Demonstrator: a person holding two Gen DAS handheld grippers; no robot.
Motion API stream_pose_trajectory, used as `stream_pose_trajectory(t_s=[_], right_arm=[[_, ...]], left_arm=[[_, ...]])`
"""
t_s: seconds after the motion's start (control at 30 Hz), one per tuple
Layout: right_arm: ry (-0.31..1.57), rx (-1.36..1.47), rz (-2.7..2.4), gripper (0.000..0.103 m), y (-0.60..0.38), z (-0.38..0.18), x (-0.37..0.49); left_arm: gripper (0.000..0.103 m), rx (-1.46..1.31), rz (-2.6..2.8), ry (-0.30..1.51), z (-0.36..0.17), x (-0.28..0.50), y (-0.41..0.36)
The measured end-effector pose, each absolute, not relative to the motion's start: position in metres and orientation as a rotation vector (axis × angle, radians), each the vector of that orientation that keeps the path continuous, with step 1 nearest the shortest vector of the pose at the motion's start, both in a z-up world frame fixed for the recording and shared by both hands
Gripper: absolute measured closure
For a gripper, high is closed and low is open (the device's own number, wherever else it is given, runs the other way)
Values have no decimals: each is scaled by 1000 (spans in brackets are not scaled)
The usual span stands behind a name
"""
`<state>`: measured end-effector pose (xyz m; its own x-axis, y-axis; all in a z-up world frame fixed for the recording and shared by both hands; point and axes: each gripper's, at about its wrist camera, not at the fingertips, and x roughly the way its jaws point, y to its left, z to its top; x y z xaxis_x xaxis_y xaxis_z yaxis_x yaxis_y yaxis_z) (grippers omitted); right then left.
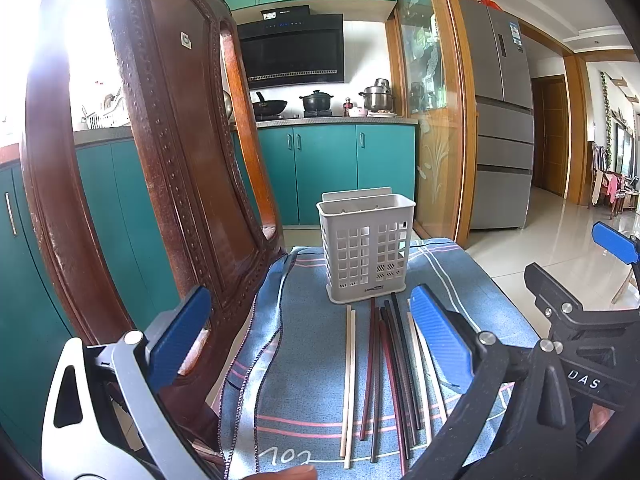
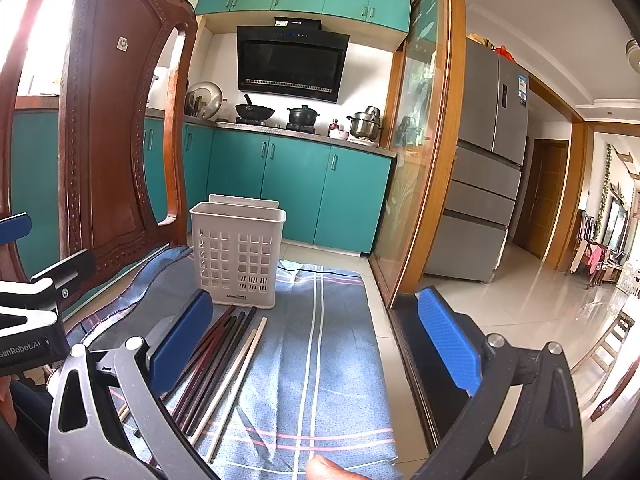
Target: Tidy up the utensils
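The chopsticks (image 1: pixel 384 376) are lying just ahead of and below the left gripper (image 1: pixel 316 344), long axes pointing toward the holder (image 1: pixel 366 248) beyond. The right gripper (image 2: pixel 316 344) is sitting farther right. Both are gaping, empty.

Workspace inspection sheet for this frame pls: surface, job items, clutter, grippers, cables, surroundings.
Surface: blue cloth with pale stripes, draped over a raised surface.
Job's things: white holder upright on the cloth, nothing seen sticking out; chopsticks, dark and pale, lie loose in a row in front of it.
Clutter: nothing seen.
Grippers: left gripper and right gripper both open, above the cloth, holding nothing.
Cables: nothing seen.
Surroundings: wooden chair back left of the cloth; teal cabinets, stove with pots, fridge, tiled floor.
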<state>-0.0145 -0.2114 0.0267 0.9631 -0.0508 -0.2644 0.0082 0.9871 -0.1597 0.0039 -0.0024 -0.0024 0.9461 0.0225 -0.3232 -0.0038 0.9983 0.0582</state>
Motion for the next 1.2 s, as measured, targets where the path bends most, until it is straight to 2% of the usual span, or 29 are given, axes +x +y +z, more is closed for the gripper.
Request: stream_pose_trajectory(t_s=[1.2], right_arm=[[278,-168,-28,3,-206,25,-13]], left_arm=[[3,60,14,339,-5,6,-2]])
